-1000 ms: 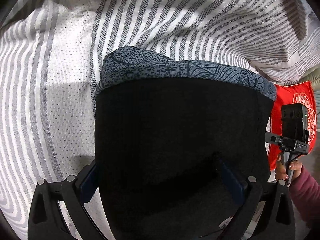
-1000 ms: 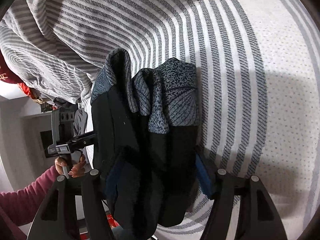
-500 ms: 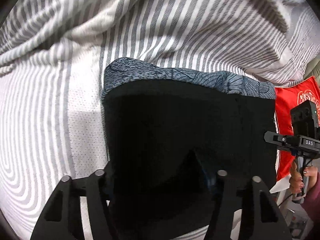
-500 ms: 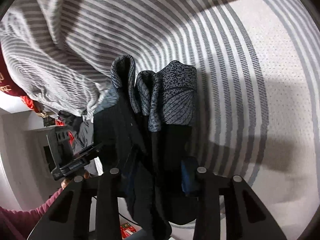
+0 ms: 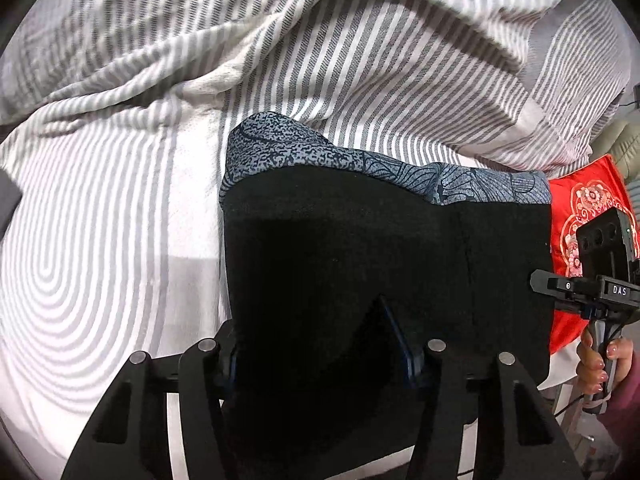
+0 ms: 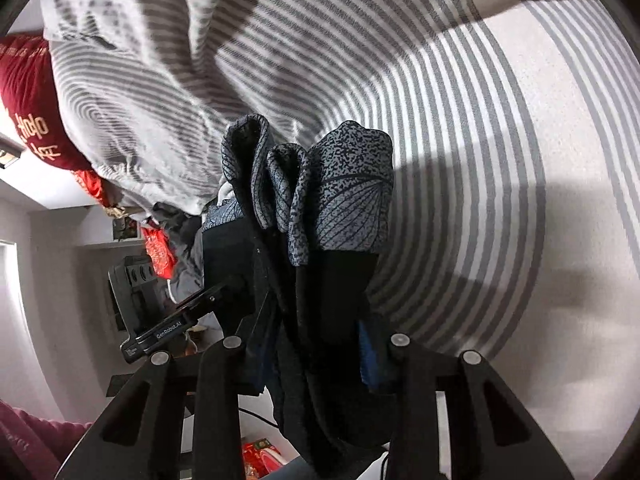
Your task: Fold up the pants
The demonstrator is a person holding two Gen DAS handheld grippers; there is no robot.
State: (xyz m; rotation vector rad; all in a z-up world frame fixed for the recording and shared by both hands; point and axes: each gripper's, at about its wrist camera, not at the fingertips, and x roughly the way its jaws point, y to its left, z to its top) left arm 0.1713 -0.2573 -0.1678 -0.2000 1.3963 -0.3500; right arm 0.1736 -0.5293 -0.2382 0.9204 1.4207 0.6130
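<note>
Pants [image 5: 360,264]: held above striped bedding [image 5: 120,260], stretched between 2 grippers. Left gripper [image 5: 324,344] and right gripper [image 6: 316,340] both clamped on black fabric. Soft, light, limp; likely to sag. Best gripped at edges.

Left gripper [image 5: 320,344] and right gripper [image 6: 312,344] each clamped on dark fabric.

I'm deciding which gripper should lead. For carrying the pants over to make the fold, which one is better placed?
Probably the left gripper: its jaws clamp a broad, flat span of the pants above the striped bedding. The right gripper holds a bunched, twisted edge.
</note>
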